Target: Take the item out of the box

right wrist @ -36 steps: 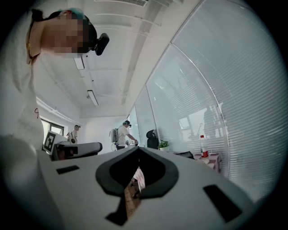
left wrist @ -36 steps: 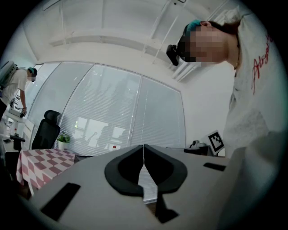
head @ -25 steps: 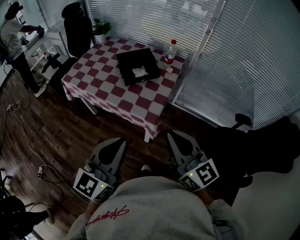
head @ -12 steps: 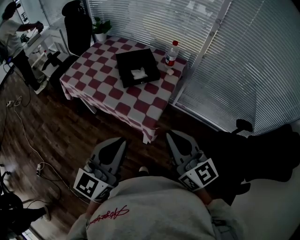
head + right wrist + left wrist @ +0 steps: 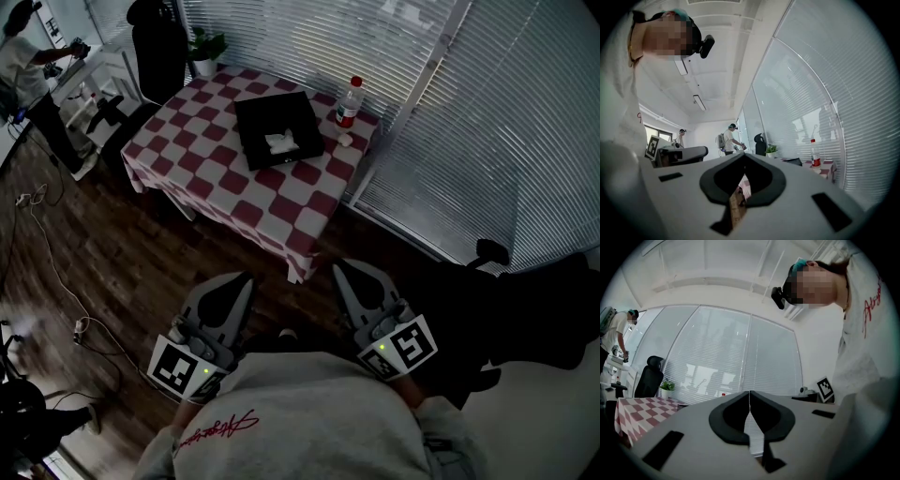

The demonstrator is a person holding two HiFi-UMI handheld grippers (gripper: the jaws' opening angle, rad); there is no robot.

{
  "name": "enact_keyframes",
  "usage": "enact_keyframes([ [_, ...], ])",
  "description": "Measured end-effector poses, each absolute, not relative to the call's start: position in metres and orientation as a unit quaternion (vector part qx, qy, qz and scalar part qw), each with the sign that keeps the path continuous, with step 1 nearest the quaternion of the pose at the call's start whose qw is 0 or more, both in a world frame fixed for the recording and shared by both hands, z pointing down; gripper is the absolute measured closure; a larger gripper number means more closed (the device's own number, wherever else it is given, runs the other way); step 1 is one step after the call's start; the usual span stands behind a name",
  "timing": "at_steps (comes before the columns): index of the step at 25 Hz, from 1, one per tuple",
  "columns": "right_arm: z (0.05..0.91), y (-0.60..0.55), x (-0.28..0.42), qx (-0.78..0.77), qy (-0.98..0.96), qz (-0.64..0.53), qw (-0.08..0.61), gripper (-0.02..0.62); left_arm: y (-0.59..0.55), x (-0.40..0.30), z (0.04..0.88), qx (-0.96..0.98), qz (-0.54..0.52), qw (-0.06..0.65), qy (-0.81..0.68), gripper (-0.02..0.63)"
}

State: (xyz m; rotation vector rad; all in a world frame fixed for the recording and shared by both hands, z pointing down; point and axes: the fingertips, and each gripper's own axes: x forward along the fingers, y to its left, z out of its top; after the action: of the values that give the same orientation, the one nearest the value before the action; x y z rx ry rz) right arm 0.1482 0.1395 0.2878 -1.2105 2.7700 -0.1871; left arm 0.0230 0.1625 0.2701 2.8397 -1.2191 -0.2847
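I held my left gripper (image 5: 246,280) and my right gripper (image 5: 338,268) low in front of my body, side by side above the wooden floor (image 5: 112,253), well short of the table (image 5: 225,183). Both pairs of jaws were clenched tip to tip, with nothing between them. On the table's red-and-white checked cloth sat the black box (image 5: 258,109), open at the top. The white item (image 5: 281,142) lay inside it, toward the side nearer the bottle (image 5: 349,101). That bottle stood upright just beside the box, close to the blinds (image 5: 450,122), with a small white thing (image 5: 346,140) on the cloth near its foot. A potted plant (image 5: 208,47) and a black chair (image 5: 157,47) stood beyond the table's far corner. Another person (image 5: 28,70) stood well apart at the left.
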Motion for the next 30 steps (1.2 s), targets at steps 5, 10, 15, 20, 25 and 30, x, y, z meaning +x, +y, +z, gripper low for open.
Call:
enact_keyframes([
  [5, 0.286, 0.139, 0.146, -0.402, 0.912, -0.060, 0.057, 0.584, 0.164, 0.023, 0.271, 0.918, -0.090, 0.026, -0.386, 0.589],
  [10, 0.282, 0.142, 0.142, -0.401, 0.912, -0.059, 0.059, 0.584, 0.164, 0.021, 0.271, 0.920, -0.087, 0.033, -0.382, 0.589],
  [15, 0.284, 0.142, 0.142, -0.401, 0.912, -0.059, 0.061, 0.584, 0.166, 0.022, 0.272, 0.919, -0.086, 0.034, -0.382, 0.589],
  [20, 0.283, 0.145, 0.138, -0.394, 0.915, -0.058, 0.059, 0.584, 0.170, 0.019, 0.270, 0.917, -0.088, 0.032, -0.387, 0.589],
  [25, 0.282, 0.146, 0.138, -0.391, 0.917, -0.057, 0.060, 0.584, 0.172, 0.020, 0.271, 0.916, -0.088, 0.031, -0.389, 0.589],
  [30, 0.284, 0.150, 0.141, -0.384, 0.919, -0.060, 0.058, 0.584, 0.178, 0.022, 0.270, 0.914, -0.086, 0.028, -0.396, 0.589],
])
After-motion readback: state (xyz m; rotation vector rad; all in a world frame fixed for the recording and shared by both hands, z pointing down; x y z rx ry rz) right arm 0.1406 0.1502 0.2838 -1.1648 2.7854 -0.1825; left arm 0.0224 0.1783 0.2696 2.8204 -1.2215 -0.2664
